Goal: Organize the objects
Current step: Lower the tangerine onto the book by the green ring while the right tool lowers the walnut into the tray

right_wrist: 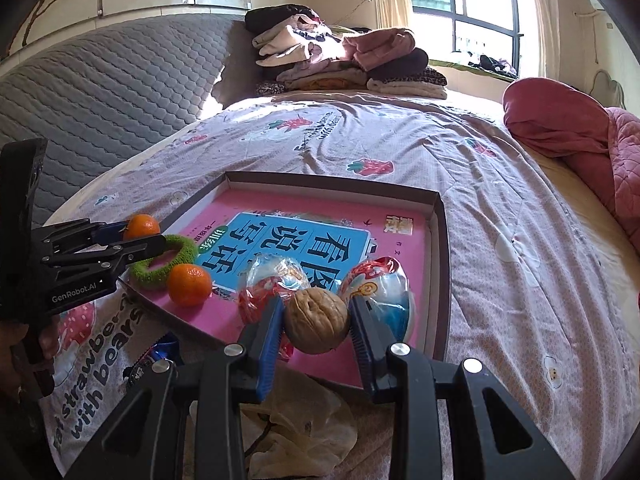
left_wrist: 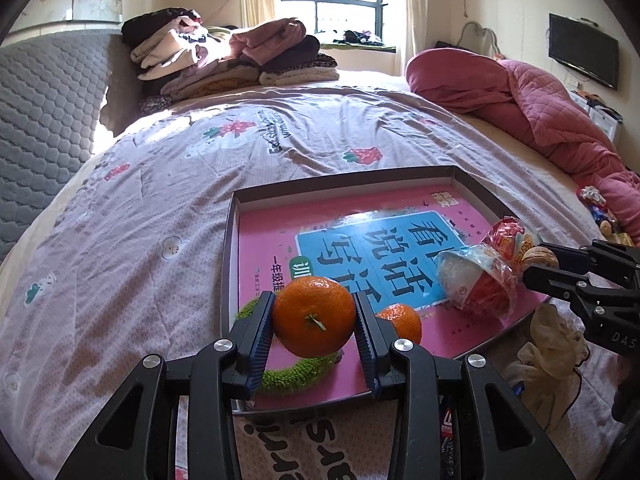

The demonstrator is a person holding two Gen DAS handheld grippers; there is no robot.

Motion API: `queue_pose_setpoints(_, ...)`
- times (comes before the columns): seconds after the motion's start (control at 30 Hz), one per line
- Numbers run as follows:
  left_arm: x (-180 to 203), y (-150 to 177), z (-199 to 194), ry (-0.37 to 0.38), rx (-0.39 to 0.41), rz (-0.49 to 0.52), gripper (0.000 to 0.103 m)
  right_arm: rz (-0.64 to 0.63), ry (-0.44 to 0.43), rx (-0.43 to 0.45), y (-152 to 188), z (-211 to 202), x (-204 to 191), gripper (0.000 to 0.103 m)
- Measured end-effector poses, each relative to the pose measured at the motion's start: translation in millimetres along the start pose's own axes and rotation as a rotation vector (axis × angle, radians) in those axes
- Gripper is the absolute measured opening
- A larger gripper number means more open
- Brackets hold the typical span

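A shallow cardboard tray [left_wrist: 344,182] [right_wrist: 438,240] lies on the bed with a pink book [left_wrist: 400,208] [right_wrist: 304,208] inside. My left gripper [left_wrist: 315,316] [right_wrist: 136,236] is shut on an orange mandarin [left_wrist: 314,316] [right_wrist: 141,227] above the tray's near left corner. A second mandarin [left_wrist: 401,322] [right_wrist: 189,284] and a green fuzzy ring [left_wrist: 296,376] [right_wrist: 166,262] lie on the book. My right gripper [right_wrist: 317,320] [left_wrist: 538,262] is shut on a walnut [right_wrist: 317,320] [left_wrist: 540,257] over the tray's near edge. Two wrapped jelly cups [right_wrist: 380,292] [right_wrist: 268,280] [left_wrist: 480,276] lie behind it.
A crumpled beige plastic bag [right_wrist: 304,432] [left_wrist: 552,352] and a blue snack wrapper [right_wrist: 160,354] lie on the sheet in front of the tray. Folded clothes [left_wrist: 224,56] are stacked at the headboard. A pink quilt [left_wrist: 520,104] is bunched at the right with small sweets [left_wrist: 596,204] beside it.
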State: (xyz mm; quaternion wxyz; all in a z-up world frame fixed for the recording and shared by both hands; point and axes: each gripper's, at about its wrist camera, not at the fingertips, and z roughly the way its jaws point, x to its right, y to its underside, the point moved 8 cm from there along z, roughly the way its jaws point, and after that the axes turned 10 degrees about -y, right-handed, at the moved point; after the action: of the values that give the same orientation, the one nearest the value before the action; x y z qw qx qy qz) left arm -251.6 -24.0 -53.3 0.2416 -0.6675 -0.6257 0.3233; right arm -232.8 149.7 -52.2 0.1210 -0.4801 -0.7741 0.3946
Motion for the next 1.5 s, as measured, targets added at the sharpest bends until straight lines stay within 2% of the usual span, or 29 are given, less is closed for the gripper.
queue_pose_setpoints(0.6, 5, 13, 10, -0.010, -0.032, 0.016, 0.039, -0.015, 0.005, -0.063, 13, 17, -4, 0.034)
queue_pose_setpoints(1.13, 7, 17, 16, -0.009, -0.048, 0.022, 0.039, 0.004, 0.020, -0.067, 14, 20, 4, 0.034)
queue_pose_setpoints(1.5, 6, 20, 24, -0.008, -0.064, 0.014, 0.040, 0.063, 0.013, -0.089, 15, 25, 15, 0.034)
